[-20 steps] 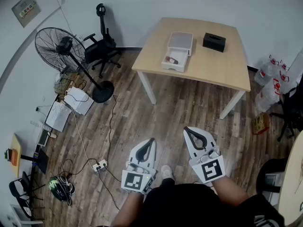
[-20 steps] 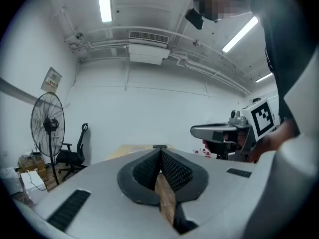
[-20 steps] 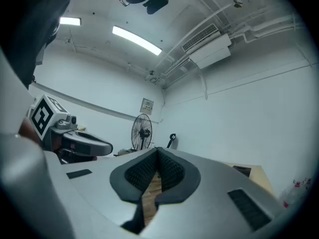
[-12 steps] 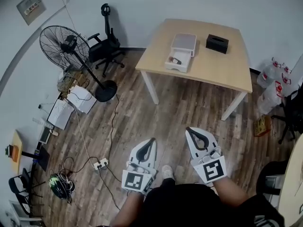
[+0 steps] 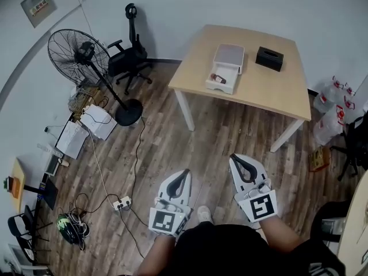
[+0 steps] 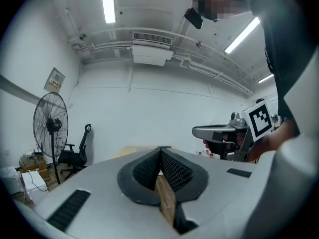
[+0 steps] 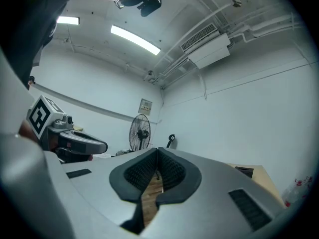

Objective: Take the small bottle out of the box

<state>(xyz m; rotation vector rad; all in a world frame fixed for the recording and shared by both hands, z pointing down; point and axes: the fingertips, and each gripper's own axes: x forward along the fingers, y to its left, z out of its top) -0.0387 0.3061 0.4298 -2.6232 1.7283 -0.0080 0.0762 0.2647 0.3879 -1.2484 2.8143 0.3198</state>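
Note:
A white box [image 5: 226,69] stands on the wooden table [image 5: 253,85] far ahead, its drawer pulled out toward me. A small bottle [image 5: 218,79] with a dark cap lies in the drawer. Both grippers hang low in front of my body, well short of the table. My left gripper [image 5: 184,172] is shut with nothing between its pads [image 6: 169,167]. My right gripper [image 5: 234,157] is also shut and empty, its tips [image 7: 157,158] meeting. Each gripper shows in the other's view, level with it.
A black tissue box [image 5: 269,58] sits on the table's far right. A standing fan [image 5: 77,53] and an office chair [image 5: 131,56] are at the left. Cables and a power strip [image 5: 121,202] lie on the wood floor. Water jugs [image 5: 333,94] stand at the right wall.
The view has shifted: the table and box now sit slightly further right and lower in the head view. Both grippers keep the same shut pose in front of me.

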